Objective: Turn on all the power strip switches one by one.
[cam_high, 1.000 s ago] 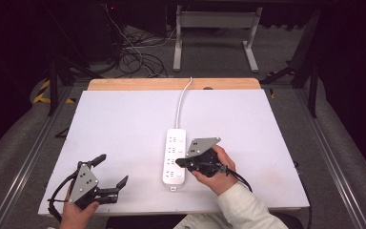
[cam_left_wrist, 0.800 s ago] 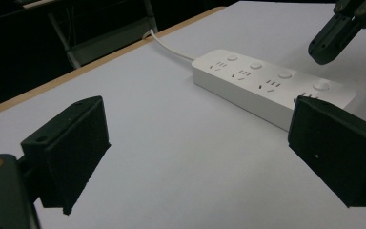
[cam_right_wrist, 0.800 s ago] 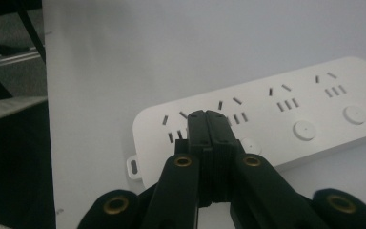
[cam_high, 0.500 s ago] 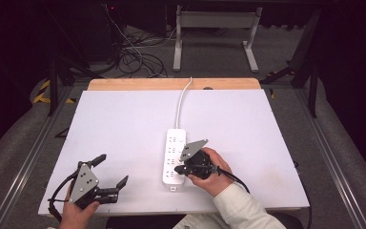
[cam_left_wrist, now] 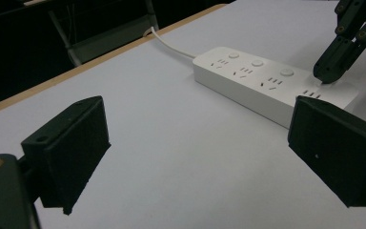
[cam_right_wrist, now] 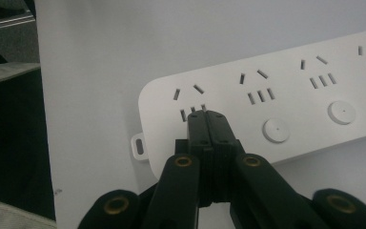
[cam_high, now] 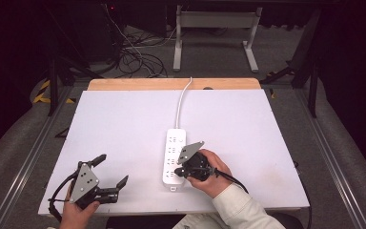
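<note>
— Since a second ago the right gripper (cam_high: pixel 180 171) has slid down and left over the white plastic power strip with round buttons (cam_high: pixel 174 155), from beside its middle to its near end.

— And its jaws?

— Pressed fully together, holding nothing. In the right gripper view their joined tip (cam_right_wrist: pixel 206 116) sits right at the last socket's slots, next to where the end button would be; whether it touches the plastic I cannot tell.

— So a press is coming?

— That is my reading: closed jaws used as a poker, aimed at the switch nearest the person. The tip may need a small shift sideways to land on it.

— The strip itself?

— Lying flat mid-counter on the white counter top (cam_high: pixel 267 124), white cable (cam_high: pixel 183 98) running off the far edge.

— The left gripper (cam_high: pixel 109 176)?

— Jaws wide apart, empty, parked near the front left corner, unchanged.
</note>
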### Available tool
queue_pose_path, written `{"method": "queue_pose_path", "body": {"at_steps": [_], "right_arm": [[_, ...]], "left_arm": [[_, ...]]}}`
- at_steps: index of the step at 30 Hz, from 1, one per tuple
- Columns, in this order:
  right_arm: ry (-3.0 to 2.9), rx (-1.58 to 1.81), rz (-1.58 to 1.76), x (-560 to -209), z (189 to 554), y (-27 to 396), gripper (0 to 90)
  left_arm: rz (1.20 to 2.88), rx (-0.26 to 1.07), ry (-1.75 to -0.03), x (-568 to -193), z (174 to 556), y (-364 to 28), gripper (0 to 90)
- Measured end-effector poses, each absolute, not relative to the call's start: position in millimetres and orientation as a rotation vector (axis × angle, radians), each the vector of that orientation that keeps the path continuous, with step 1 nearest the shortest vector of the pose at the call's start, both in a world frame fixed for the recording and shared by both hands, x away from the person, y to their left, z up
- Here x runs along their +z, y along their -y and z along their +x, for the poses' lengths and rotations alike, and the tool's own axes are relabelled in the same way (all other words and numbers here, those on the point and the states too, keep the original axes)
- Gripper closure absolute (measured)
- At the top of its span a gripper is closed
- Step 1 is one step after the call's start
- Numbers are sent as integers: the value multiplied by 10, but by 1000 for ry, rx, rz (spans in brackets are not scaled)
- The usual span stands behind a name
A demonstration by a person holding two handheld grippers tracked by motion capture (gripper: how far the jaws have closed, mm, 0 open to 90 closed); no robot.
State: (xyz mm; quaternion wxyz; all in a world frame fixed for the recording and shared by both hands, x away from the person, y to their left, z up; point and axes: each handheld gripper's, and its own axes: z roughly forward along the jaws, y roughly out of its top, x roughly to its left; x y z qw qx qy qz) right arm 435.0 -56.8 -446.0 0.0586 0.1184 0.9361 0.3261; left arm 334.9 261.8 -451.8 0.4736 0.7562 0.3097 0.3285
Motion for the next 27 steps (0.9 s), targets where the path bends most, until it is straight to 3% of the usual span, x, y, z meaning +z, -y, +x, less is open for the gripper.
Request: {"method": "queue_pose_path", "body": {"at_steps": [27], "right_arm": [[-2836,957,388,-4491,4335,541,900]], "left_arm": [[1858,810,-757,-4520,3346,-2602,72]]}}
